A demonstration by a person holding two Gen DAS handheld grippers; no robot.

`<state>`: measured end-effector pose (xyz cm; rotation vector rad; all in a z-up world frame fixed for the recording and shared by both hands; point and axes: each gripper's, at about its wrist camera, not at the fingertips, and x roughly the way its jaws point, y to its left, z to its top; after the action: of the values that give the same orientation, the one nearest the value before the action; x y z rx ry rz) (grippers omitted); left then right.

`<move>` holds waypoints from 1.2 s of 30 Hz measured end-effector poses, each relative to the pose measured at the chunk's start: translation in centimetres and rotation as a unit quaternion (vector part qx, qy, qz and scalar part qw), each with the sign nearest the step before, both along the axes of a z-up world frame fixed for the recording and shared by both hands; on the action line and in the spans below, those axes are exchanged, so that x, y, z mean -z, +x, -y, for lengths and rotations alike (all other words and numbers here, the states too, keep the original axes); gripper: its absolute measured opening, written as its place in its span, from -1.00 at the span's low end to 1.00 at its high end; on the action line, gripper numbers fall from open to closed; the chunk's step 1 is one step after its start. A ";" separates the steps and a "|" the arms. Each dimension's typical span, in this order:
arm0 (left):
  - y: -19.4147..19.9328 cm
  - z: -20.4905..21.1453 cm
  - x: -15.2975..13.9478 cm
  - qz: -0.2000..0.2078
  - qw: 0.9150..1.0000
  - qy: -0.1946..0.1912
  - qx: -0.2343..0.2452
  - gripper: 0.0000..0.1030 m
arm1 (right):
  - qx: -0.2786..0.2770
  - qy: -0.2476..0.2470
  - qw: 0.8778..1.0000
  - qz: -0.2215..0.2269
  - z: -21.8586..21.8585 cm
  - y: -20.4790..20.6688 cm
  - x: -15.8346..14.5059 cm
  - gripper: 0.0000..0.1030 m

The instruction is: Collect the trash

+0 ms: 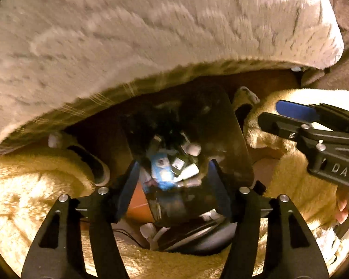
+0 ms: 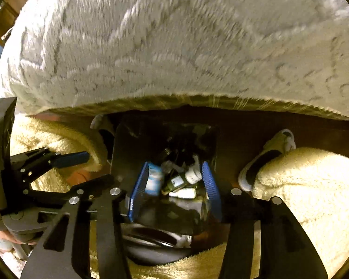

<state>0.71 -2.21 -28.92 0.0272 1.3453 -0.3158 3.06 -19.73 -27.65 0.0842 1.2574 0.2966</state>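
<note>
A black trash bag point(image 1: 221, 125) hangs open below both grippers, also in the right wrist view point(image 2: 128, 153). Inside lie pieces of trash: a blue-and-white wrapper point(image 1: 161, 172) point(image 2: 154, 181), small white bottles point(image 1: 193, 150) point(image 2: 193, 174) and a dark green packet point(image 2: 176, 182). My left gripper point(image 1: 174, 186) is open above the bag's mouth, empty. My right gripper point(image 2: 175, 186) is open over the trash, empty; it shows at the right of the left wrist view point(image 1: 279, 116).
A white fluffy blanket point(image 1: 151, 34) point(image 2: 186, 34) fills the upper half. My legs in cream fleece point(image 1: 30, 186) point(image 2: 309, 186) flank the bag, with slippers point(image 1: 97, 167) point(image 2: 265, 160) on a dark reddish floor point(image 1: 137, 204).
</note>
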 end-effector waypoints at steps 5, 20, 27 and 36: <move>-0.4 -0.8 -3.4 0.051 0.999 0.013 -0.013 0.49 | 0.024 -0.011 0.998 0.053 1.3 -0.5 -3.3 0.63; -3.3 -1.8 -18.0 0.246 0.968 -0.017 -0.044 0.84 | 0.065 -0.035 0.968 0.239 2.8 -4.3 -16.2 0.93; -5.2 -1.8 -24.6 0.328 0.941 -0.055 -0.063 0.84 | 0.083 -0.032 0.937 0.337 3.5 -7.6 -23.0 0.93; -8.1 -2.3 -30.2 0.407 0.909 -0.048 -0.078 0.84 | 0.099 0.003 0.911 0.400 4.6 -10.8 -27.7 0.93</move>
<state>-7.38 0.07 1.30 -0.0296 0.4932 -0.1949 -7.70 -24.33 0.09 0.0819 0.4237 0.1287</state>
